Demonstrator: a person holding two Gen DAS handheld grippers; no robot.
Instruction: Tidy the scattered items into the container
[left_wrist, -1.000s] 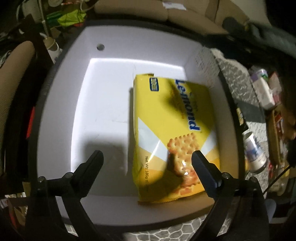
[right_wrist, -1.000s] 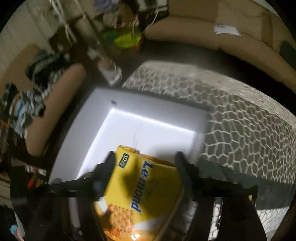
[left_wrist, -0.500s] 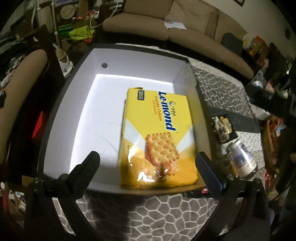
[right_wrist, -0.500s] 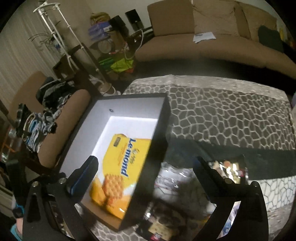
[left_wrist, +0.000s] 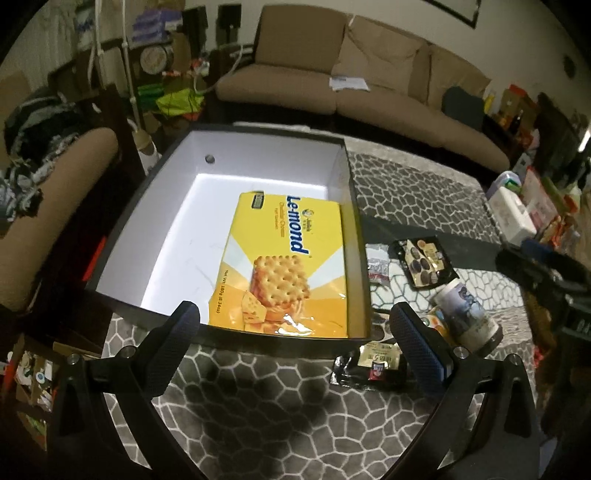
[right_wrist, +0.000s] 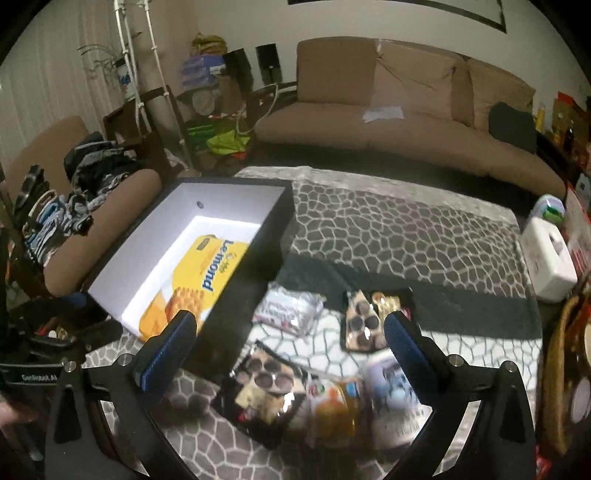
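Right wrist view showed the right gripper (right_wrist: 288, 334) and left gripper (left_wrist: 293, 326) released and empty, the yellow cracker pack (left_wrist: 284, 269) lying in the box (left_wrist: 162, 177) beyond the left jaws, so the next step called for grasping a snack packet (right_wrist: 264, 386) lying between the right jaws.

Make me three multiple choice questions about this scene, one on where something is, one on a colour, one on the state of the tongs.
1. Where is the cracker pack?
A. On the sofa
B. In the box
C. On the cloth beside the box

2. What colour is the pack, mainly?
A. Yellow
B. Green
C. Red

3. How are the right tongs?
A. Shut on a bottle
B. Shut on the pack
C. Open, holding nothing

Answers:
1 B, it lies flat on the box's white floor.
2 A, yellow wrapper with blue lettering.
3 C, the fingers stand wide apart above the snacks on the cloth.
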